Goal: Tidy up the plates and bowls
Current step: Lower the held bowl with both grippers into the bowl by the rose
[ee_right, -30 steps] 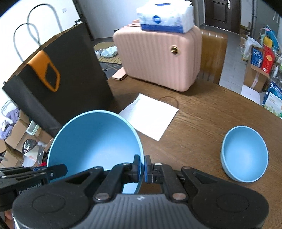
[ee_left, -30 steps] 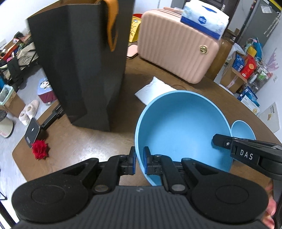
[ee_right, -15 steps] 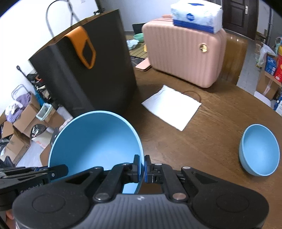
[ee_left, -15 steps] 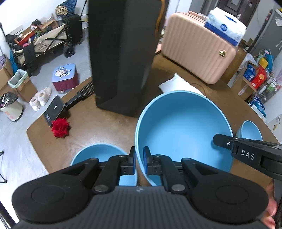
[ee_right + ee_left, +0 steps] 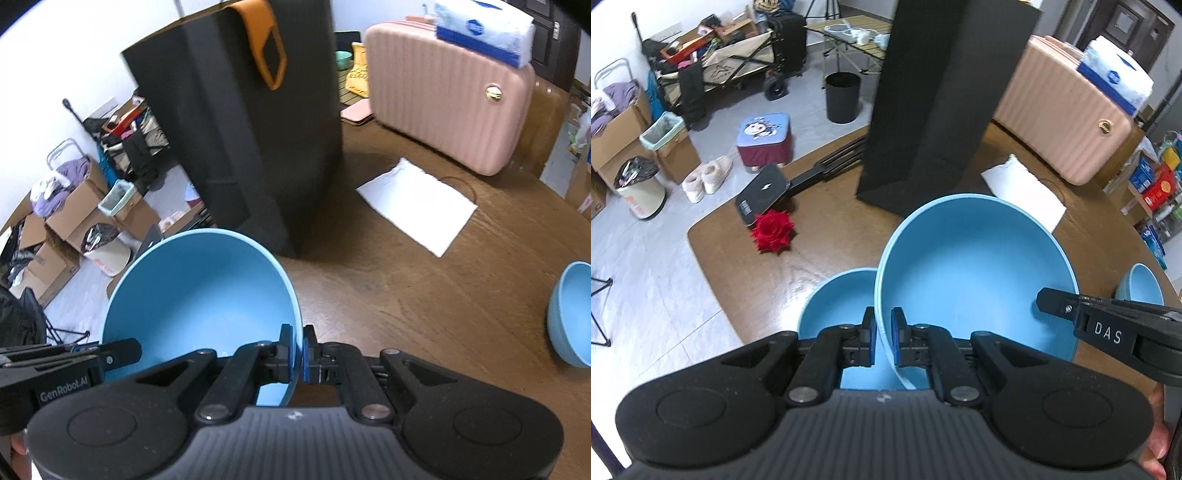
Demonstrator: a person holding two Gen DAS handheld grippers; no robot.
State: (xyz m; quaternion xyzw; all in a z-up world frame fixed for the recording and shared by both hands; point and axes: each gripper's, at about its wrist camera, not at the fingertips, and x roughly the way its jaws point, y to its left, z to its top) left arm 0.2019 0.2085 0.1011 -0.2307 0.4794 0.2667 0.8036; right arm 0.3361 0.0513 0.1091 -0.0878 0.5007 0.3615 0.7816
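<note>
1. Left tongs (image 5: pixel 882 341), seen from my left wrist, are clenched on the near rim of the large sky-blue plastic bowl (image 5: pixel 975 266), one blue pad inside the wall and one outside. My right tongs (image 5: pixel 1049 300) reach in from the right edge of the view and bite the opposite rim, so I carry the bowl between both hands, tilted and clear of the round brown wooden table (image 5: pixel 827 254).

2. Directly under the left rim sits a second, medium sky-blue bowl (image 5: pixel 838 302), upright near the table's left edge, partly hidden by the one I hold. A small blue bowl (image 5: pixel 1139 282) rests well apart, toward the right edge.

3. From my right wrist, the right tongs (image 5: pixel 297 350) pinch the big bowl (image 5: pixel 199 291) at its right rim; the left tongs (image 5: pixel 125 350) show at the lower left. The medium bowl is hidden here; the small one (image 5: pixel 570 317) lies far right.

4. I judge that the target lies below and to the left of the held bowl, nearer my left hand, so nesting calls for a further leftward shift, levelling, then lowering.
</note>
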